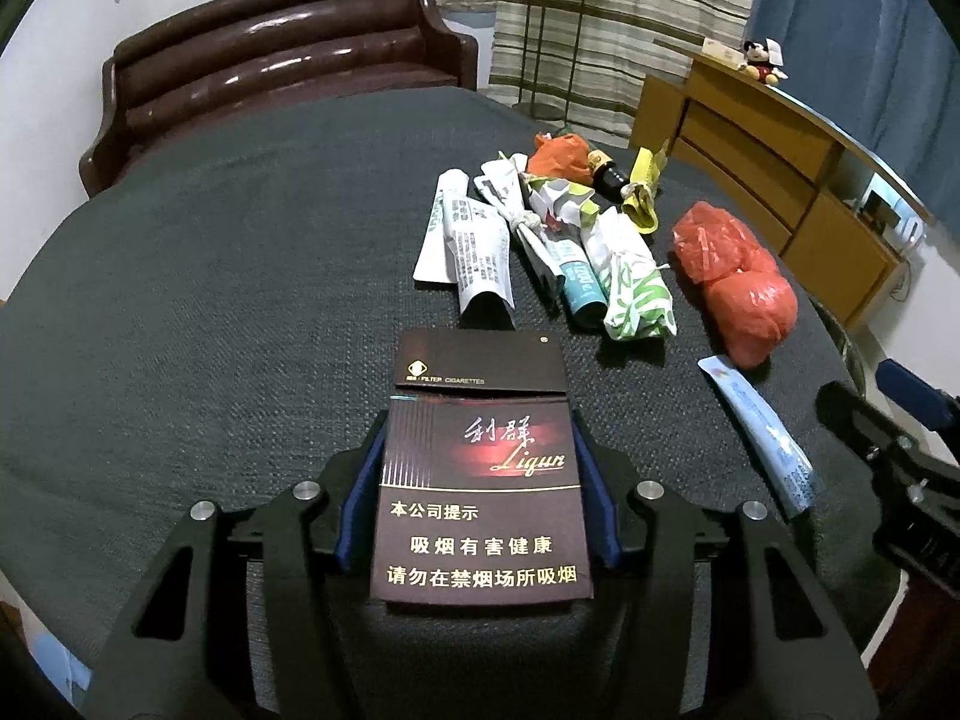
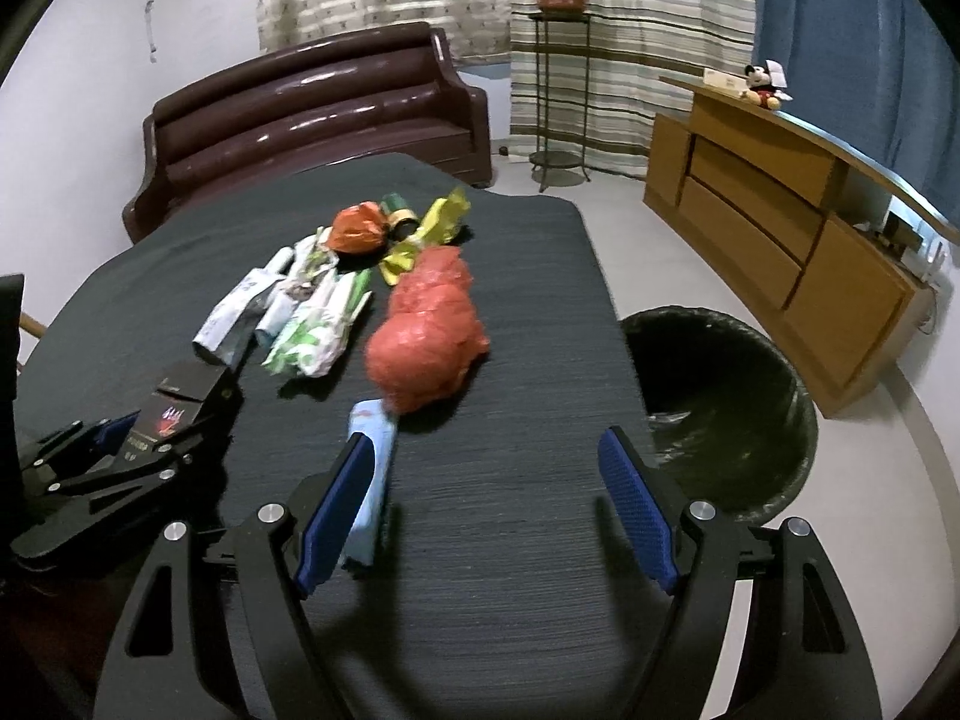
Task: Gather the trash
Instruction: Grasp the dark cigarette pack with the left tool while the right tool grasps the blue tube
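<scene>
A dark red cigarette pack (image 1: 480, 480) with its lid flipped up sits between the blue pads of my left gripper (image 1: 478, 426), which is shut on it; in the right wrist view the pack (image 2: 180, 402) shows in the left gripper (image 2: 150, 426) at the left edge. My right gripper (image 2: 485, 438) hangs open over the dark table (image 2: 510, 540) with nothing between its fingers. A light blue tube (image 2: 375, 480) lies just by its left finger. Beyond it lies a red plastic bag (image 2: 429, 330).
Further back lie rolled papers (image 1: 468, 240), a green-and-white wrapper (image 1: 630, 282), an orange bag (image 1: 558, 159) and a yellow wrapper (image 1: 645, 186). A black-lined bin (image 2: 732, 396) stands on the floor right of the table. A brown sofa (image 2: 312, 108) and a wooden cabinet (image 2: 780, 210) stand behind.
</scene>
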Tool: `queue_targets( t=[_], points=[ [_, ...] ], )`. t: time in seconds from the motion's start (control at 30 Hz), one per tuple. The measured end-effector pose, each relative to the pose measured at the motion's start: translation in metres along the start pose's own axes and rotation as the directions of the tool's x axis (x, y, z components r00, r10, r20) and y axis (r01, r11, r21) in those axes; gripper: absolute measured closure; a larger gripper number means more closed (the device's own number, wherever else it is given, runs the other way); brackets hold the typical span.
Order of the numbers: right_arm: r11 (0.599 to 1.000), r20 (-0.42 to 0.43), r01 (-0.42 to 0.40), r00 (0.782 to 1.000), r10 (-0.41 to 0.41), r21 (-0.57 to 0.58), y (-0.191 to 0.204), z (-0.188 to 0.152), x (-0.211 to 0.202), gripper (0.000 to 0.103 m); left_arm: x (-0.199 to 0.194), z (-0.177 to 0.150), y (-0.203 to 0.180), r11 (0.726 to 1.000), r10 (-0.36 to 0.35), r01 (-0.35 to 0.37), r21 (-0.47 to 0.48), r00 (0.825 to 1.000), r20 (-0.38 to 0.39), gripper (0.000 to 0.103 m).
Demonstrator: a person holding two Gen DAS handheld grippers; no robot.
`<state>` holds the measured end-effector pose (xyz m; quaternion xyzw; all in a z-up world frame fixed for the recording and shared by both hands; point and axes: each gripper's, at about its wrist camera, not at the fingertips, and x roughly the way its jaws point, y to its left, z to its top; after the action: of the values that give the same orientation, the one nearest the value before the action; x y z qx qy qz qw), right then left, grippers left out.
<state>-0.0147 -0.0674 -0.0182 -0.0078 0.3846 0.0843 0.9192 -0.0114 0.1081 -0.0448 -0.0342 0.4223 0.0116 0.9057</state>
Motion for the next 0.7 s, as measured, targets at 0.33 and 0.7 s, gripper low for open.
queue_targets(
  t=[0.33, 0.7],
  points=[
    [0.999, -0.033, -0.044, 0.999, 0.043, -0.03, 0.021, -0.005, 0.004, 0.044, -0.014, -0.003, 0.017, 0.999, 0.035, -0.035, 0.002, 0.999, 0.035, 0.049],
    [0.993, -0.078, -0.081, 0.994, 0.075, -0.08, 0.043, -0.015, 0.015, 0.086, -0.018, -0.007, 0.035, 0.999, 0.044, -0.043, -0.025, 0.998, 0.039, 0.049]
  ],
)
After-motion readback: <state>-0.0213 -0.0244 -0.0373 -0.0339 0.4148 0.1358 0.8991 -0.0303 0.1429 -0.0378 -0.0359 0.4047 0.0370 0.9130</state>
